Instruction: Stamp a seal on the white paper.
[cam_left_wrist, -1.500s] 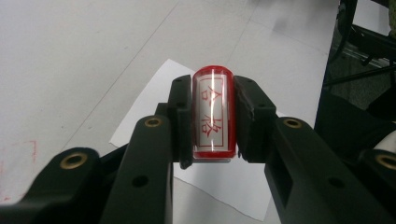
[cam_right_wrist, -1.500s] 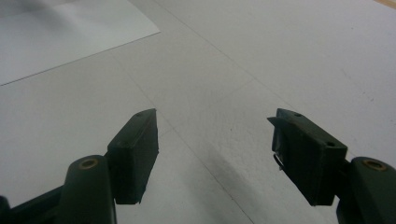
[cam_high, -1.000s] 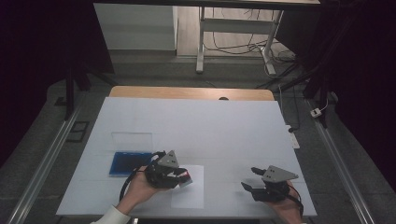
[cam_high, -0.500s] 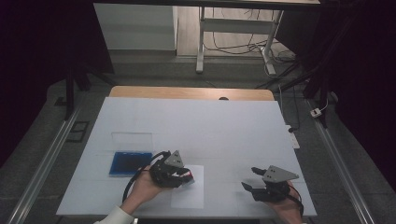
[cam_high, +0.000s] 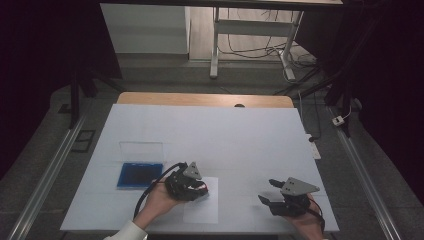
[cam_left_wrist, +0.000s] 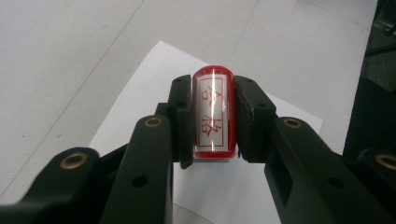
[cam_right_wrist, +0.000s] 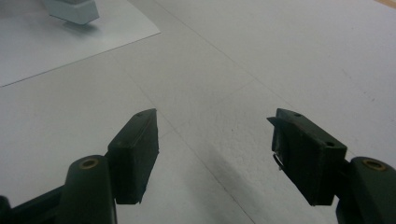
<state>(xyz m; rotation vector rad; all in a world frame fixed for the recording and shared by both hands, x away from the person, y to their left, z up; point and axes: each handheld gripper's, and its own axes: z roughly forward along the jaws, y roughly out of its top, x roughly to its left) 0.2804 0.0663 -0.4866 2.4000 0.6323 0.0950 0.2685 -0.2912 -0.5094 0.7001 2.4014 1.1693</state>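
1. Pinching a red cylindrical stamp with a white label (cam_left_wrist: 212, 113), the left gripper (cam_high: 189, 184) hovers over the white paper sheet (cam_high: 202, 210) on the desk (cam_high: 225, 135).
2. Spread and empty, the right gripper (cam_right_wrist: 215, 156) fingers wait aside.
3. Risk: tilted contact could smudge the print, or the unheld sheet may shift.
4. Blue ink pad case (cam_high: 139, 173) lies nearby.

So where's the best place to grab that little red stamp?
Across its flat sides, coming from above, likely as the left gripper does now: its jaws clamp the red stamp mid-body, leaving the face free to press down onto the white paper.
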